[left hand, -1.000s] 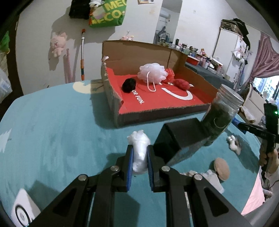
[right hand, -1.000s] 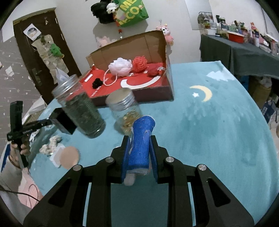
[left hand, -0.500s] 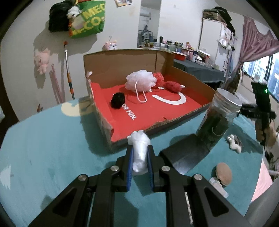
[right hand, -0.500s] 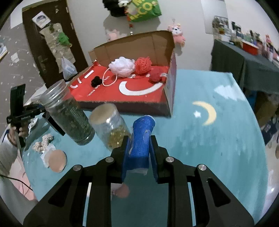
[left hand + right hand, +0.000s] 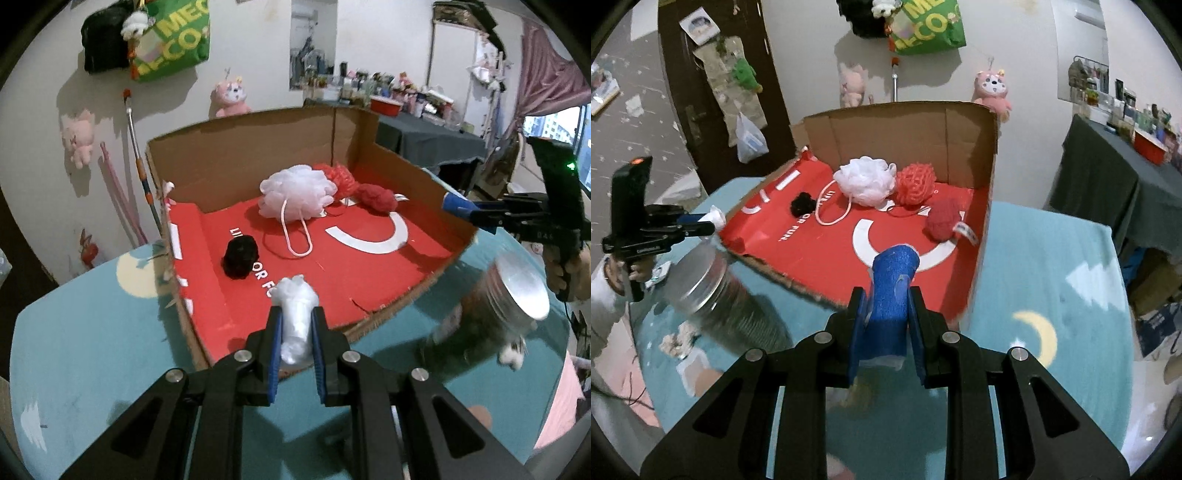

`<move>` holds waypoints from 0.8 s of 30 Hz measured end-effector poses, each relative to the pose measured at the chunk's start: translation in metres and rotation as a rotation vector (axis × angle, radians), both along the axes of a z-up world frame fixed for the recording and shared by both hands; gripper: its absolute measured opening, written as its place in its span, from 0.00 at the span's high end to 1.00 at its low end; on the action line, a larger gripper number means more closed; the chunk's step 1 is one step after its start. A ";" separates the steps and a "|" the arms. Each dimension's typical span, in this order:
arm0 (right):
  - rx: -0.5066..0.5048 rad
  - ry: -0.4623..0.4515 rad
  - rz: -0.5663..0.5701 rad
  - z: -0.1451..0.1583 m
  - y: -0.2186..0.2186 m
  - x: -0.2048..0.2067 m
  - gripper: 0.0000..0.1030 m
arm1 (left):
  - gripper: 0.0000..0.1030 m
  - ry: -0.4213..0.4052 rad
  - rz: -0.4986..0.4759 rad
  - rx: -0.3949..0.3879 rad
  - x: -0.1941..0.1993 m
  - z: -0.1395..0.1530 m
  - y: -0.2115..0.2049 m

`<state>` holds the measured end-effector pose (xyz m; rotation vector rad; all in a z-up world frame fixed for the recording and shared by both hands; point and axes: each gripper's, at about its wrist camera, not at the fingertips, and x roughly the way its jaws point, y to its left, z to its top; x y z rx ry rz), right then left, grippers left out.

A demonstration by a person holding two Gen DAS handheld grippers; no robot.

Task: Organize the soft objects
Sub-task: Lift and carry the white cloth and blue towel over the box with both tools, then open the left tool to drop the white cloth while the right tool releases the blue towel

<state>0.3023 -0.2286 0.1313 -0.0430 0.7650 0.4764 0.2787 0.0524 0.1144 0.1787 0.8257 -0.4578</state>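
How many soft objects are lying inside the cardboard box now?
4: a white mesh bath pouf and a red mesh pouf near the back wall, a dark red fuzzy ball at the right, a black pompom at the left.

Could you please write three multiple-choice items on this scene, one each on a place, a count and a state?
1. Where does the white bath pouf lie?
A. in the cardboard box
B. on the teal table cover
C. in a gripper

2. How many red soft things lie in the box?
A. one
B. two
C. four

3. What is the right gripper doing?
A. hanging open
B. gripping a jar
C. gripping the blue sponge

Answers: 1 A, it rests on the red floor by the back wall; 2 B, a red mesh pouf and a red plush ball; 3 C, both fingers press its sides.
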 end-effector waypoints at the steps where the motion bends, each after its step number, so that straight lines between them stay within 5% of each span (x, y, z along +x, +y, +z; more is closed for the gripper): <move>1: -0.020 0.007 -0.004 0.001 0.006 0.007 0.79 | 0.84 0.011 0.007 0.003 0.005 -0.001 -0.002; 7: -0.180 0.091 -0.049 -0.011 0.036 0.048 0.79 | 0.84 0.084 0.067 0.068 0.035 -0.016 -0.017; 15: -0.264 0.215 -0.088 -0.033 0.050 0.089 0.79 | 0.84 0.146 0.121 0.160 0.062 -0.039 -0.026; 24: -0.343 0.247 -0.099 -0.049 0.060 0.102 0.79 | 0.83 0.169 0.134 0.195 0.074 -0.050 -0.030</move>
